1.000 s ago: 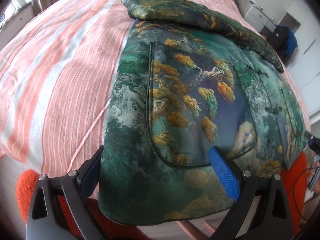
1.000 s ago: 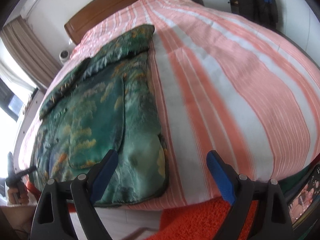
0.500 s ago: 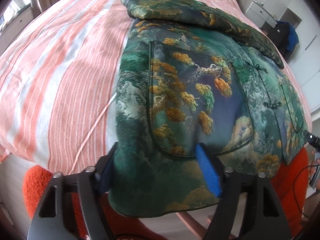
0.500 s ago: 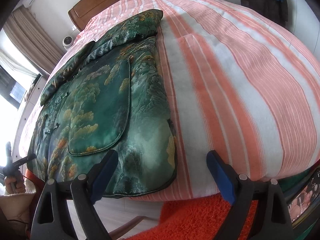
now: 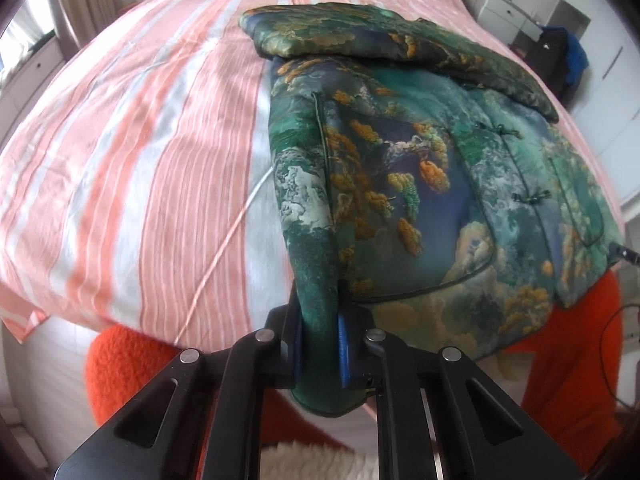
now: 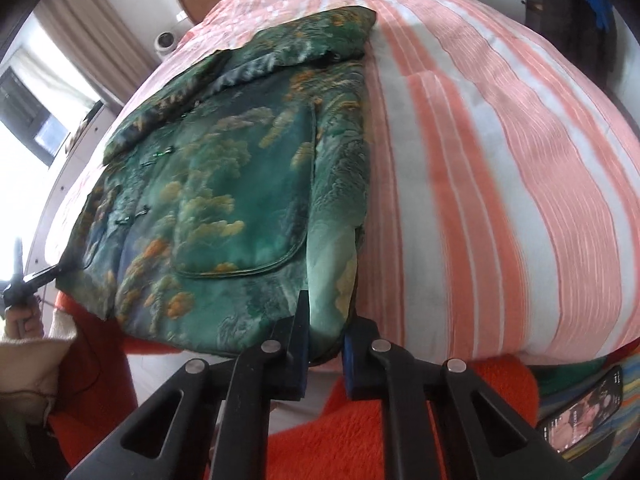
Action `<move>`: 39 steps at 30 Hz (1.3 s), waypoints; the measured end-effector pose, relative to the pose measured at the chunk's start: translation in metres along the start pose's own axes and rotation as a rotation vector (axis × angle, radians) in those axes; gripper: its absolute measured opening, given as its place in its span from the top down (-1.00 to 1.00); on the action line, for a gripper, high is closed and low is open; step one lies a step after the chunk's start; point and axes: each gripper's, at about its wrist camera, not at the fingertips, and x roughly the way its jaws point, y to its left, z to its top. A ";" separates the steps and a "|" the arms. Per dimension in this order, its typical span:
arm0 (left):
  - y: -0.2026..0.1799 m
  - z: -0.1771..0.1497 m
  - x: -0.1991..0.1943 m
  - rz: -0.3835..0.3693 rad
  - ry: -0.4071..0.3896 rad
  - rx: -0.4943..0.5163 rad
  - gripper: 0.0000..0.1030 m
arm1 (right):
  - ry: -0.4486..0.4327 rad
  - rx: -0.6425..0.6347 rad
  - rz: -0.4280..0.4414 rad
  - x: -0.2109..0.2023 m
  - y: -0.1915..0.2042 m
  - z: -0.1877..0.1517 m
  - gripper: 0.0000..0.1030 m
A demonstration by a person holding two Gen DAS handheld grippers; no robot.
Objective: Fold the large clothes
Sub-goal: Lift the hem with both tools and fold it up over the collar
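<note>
The green brocade jacket (image 5: 420, 184) lies flat on the striped bedspread (image 5: 132, 152), its long axis running straight away from both tongs: hem nearest, collar and folded sleeve (image 5: 360, 40) at the far end. The left gripper (image 5: 320, 344) is level at the bed's edge, its blue-padded jaws drawn nearly together on the jacket's near left hem corner, cloth bunched between them. The right gripper (image 6: 326, 344) reaches in the same low, forward pose and is pinched on the opposite hem corner (image 6: 332, 292). To its far left a hand (image 6: 22, 312) holds the other tool. A phone (image 6: 580, 412) lies to its lower right.
</note>
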 end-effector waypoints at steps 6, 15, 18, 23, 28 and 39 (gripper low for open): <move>0.032 0.019 -0.045 -0.217 -0.025 -0.103 0.80 | 0.052 0.096 0.214 -0.027 -0.009 0.005 0.77; 0.036 0.228 -0.069 -0.141 -0.323 -0.106 0.57 | -0.235 0.209 0.351 -0.051 -0.056 0.189 0.79; 0.032 0.307 -0.036 0.028 -0.338 -0.098 -0.82 | -0.347 0.198 0.296 -0.016 -0.057 0.270 0.52; 0.051 0.333 -0.006 0.056 -0.290 -0.123 -0.85 | -0.439 0.324 0.214 0.017 -0.069 0.322 -0.99; 0.050 0.302 0.054 0.009 -0.202 -0.075 -0.91 | -0.338 0.167 0.129 0.047 -0.056 0.321 -0.99; 0.016 0.287 0.050 0.013 -0.263 0.002 0.84 | -0.277 -0.159 -0.214 0.075 0.010 0.300 0.73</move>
